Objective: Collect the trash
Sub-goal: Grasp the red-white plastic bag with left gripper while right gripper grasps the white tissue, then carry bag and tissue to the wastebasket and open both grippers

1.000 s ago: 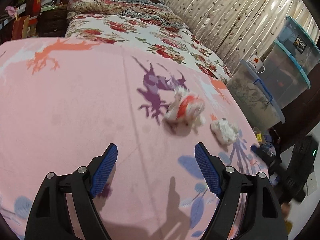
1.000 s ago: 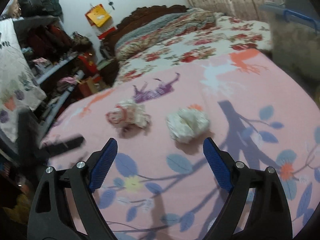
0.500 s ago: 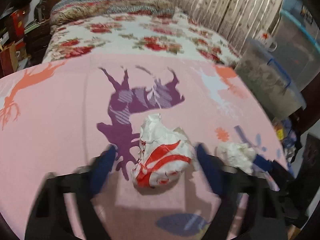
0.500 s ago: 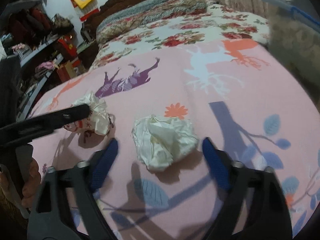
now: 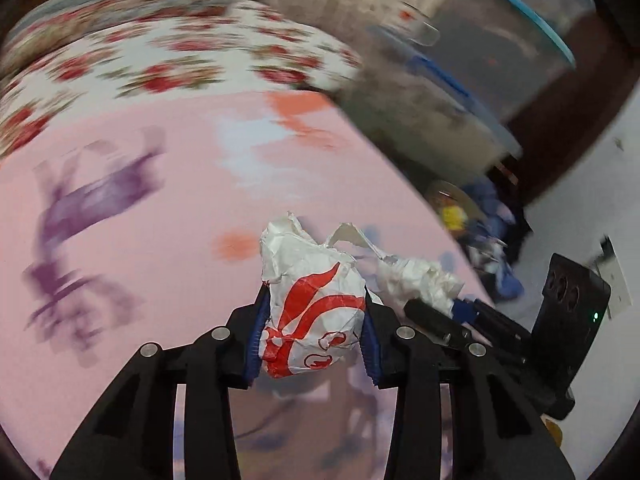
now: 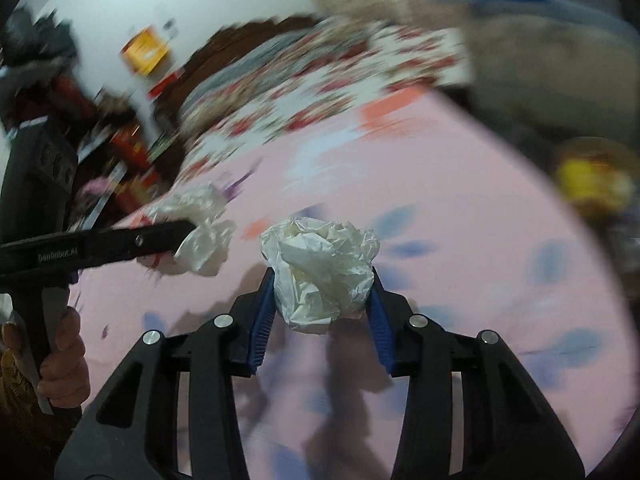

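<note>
Trash: red-printed wad (image 5: 312, 316) pinched in my left fingers (image 5: 258, 320), white wad (image 6: 324, 276) in my right fingers (image 6: 264, 316), just closed, over pink bedspread (image 5: 140, 260); storage bins (image 5: 460, 100) beside bed's edge.

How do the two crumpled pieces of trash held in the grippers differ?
The red-printed wrapper carries bold red markings; the white paper wad is plain. The wrapper sits in the left gripper, the wad in the right gripper. Both are crumpled and clamped between blue pads over the pink blanket.
</note>
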The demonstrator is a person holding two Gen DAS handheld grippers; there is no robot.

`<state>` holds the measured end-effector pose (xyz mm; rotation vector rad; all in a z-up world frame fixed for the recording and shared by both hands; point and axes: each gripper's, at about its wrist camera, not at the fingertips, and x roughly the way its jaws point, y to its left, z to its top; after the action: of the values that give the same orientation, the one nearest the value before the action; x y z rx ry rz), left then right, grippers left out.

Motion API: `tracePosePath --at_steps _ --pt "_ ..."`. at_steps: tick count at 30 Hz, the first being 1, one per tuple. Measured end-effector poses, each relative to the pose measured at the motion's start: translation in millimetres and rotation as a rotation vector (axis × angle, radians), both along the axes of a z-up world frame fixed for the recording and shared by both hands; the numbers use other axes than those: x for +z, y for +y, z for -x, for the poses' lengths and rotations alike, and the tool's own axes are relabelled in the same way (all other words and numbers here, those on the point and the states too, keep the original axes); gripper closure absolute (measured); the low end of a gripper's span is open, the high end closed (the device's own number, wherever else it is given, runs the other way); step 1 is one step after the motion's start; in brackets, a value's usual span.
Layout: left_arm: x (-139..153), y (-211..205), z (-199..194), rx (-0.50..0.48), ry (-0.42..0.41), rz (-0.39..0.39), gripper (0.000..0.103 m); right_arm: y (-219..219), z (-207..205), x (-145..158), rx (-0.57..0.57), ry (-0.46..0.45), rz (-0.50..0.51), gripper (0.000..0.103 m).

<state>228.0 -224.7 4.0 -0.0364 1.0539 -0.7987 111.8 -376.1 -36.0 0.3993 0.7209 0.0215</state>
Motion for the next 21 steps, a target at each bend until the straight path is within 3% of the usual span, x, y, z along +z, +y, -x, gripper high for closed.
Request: tracePosePath --at_steps 5,9,15,21 --pt "20 -121 12 -0.182 -0.022 -0.010 0.066 -115 45 21 -0.251 -0.038 0.025 0.057" --pt "28 -216 16 -0.269 -0.054 -0.024 0.066 -208 47 25 -0.377 -0.007 0.002 0.057" --pt "11 -327 -5 -0.293 -0.001 -0.049 0.066 -301 21 1 -0.404 0.130 -0.054 0.056" --pt "-40 -397 -27 -0.299 0.062 -0.154 0.064 -334 -11 -23 -0.333 0.259 -0.058 0.055"
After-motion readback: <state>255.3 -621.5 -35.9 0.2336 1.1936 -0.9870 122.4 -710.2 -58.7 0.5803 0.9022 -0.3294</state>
